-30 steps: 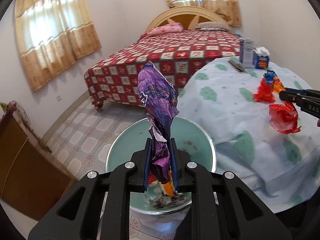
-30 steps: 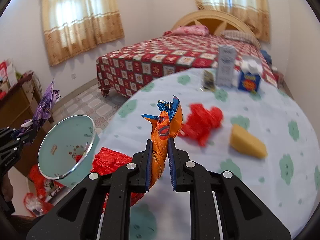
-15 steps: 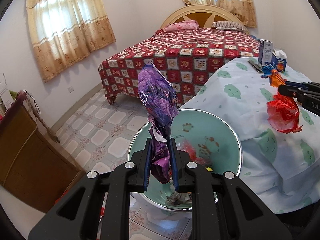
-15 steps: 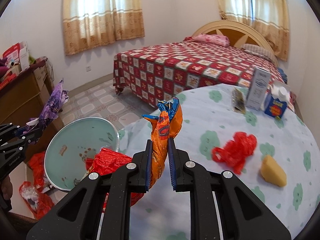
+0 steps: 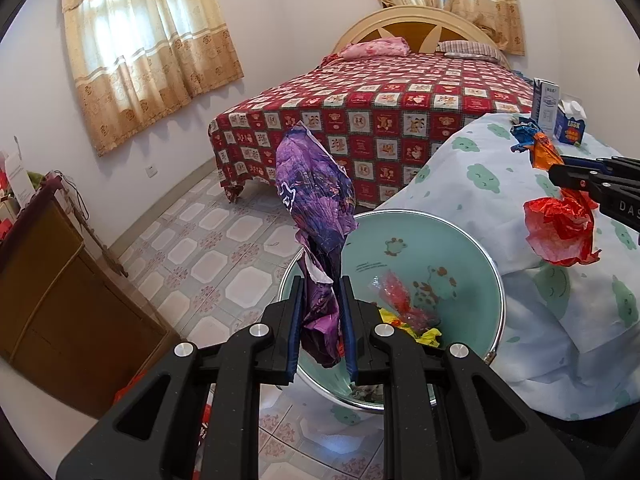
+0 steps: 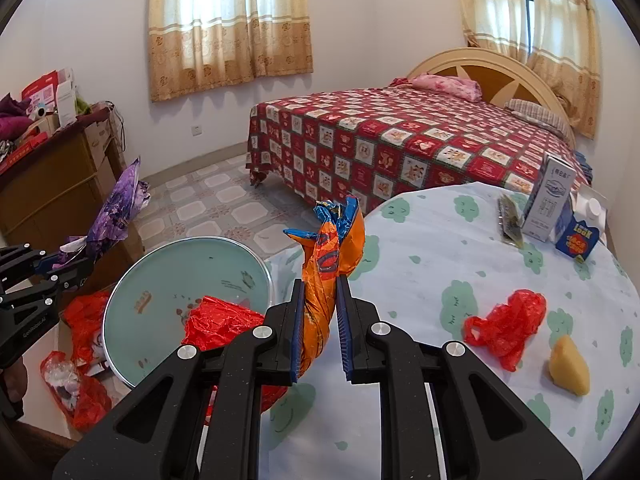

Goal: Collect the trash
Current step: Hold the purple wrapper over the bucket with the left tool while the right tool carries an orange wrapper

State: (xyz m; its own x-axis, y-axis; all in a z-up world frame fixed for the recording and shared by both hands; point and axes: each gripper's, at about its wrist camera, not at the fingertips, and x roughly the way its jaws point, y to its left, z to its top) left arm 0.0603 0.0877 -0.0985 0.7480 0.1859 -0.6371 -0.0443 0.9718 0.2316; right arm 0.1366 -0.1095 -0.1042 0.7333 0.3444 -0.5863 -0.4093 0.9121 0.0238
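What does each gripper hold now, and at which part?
The left gripper pinches the purple wrapper near its lower end. The right gripper pinches the orange and blue wrapper at its lower part.

Matte black left gripper (image 5: 322,312), blue ribbed fingers (image 5: 296,320), silver screws, right gripper (image 6: 319,320) alike, white lettering

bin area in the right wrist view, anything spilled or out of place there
Yes. Red plastic bags and wrappers lie on the floor beside the bin rather than in it, and a crumpled red bag hangs at the table edge by the bin's rim. The bin itself looks tilted toward the camera.
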